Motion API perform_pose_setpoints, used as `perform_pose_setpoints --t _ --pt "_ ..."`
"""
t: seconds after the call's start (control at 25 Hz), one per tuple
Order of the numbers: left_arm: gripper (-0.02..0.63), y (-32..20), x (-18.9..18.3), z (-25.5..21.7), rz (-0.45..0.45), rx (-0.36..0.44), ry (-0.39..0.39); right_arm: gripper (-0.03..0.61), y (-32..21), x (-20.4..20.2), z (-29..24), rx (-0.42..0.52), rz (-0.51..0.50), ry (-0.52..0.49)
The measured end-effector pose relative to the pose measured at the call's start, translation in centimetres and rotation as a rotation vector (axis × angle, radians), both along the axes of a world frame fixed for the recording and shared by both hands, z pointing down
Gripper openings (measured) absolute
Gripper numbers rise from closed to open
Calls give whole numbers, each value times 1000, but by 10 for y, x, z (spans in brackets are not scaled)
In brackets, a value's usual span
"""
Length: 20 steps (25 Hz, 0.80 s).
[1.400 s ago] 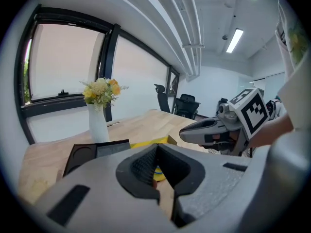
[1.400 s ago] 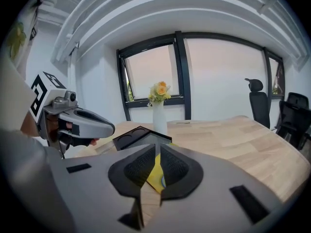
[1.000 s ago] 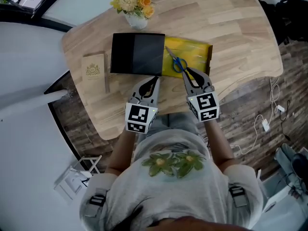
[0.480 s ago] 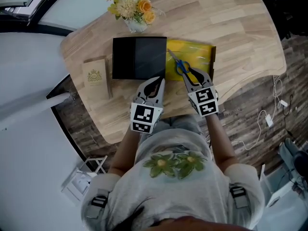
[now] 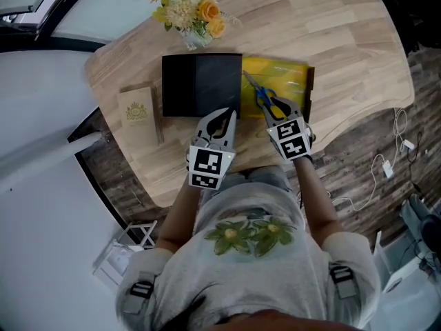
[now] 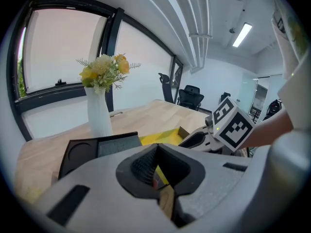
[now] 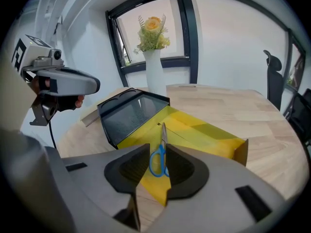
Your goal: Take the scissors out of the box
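The scissors (image 5: pixel 260 94), blue-handled, lie in the open box (image 5: pixel 293 74) on its yellow lining, blades pointing away from me. My right gripper (image 5: pixel 278 113) is open at the box's near edge. In the right gripper view its jaws (image 7: pixel 156 148) stand either side of the blue handle, with the scissors' blade (image 7: pixel 164 132) running out ahead; I see no squeeze on it. My left gripper (image 5: pixel 220 120) is shut and empty, hovering at the near edge of the black lid (image 5: pixel 200 85), which lies flat to the left of the box. Its tips (image 6: pixel 158 146) meet in the left gripper view.
A white vase of yellow flowers (image 5: pixel 189 16) stands behind the lid. A tan booklet (image 5: pixel 136 112) lies left of the lid. The wooden table (image 5: pixel 337 33) curves away at right, with cables on the floor (image 5: pixel 386 171) beyond it. An office chair (image 7: pixel 274 76) stands far right.
My right gripper has moved forward to the box until its jaws flank the scissors' handle. The left gripper has crept slightly forward toward the lid. Scissors and box have not moved.
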<state>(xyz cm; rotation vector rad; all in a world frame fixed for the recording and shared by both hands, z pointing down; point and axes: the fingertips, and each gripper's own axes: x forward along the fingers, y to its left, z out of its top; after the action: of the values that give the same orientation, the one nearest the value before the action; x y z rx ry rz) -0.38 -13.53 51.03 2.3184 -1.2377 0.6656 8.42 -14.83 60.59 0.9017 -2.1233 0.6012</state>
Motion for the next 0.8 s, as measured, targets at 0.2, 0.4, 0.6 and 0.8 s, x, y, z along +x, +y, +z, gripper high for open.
perform_pose_setpoints --t 0.2,0.4,0.6,0.8 --pt "6 -5 -9 5 -22 -16 8 84 -4 -1 13 -23 12 29" --pt "6 -10 -17 12 -38 -29 3 95 -6 -2 31 -73 -5 71" --pt "6 -13 -18 18 -42 -40 5 110 -9 -1 43 -102 -18 101" --pt "6 -16 -16 22 -42 -50 10 110 -10 -1 53 -127 -26 120"
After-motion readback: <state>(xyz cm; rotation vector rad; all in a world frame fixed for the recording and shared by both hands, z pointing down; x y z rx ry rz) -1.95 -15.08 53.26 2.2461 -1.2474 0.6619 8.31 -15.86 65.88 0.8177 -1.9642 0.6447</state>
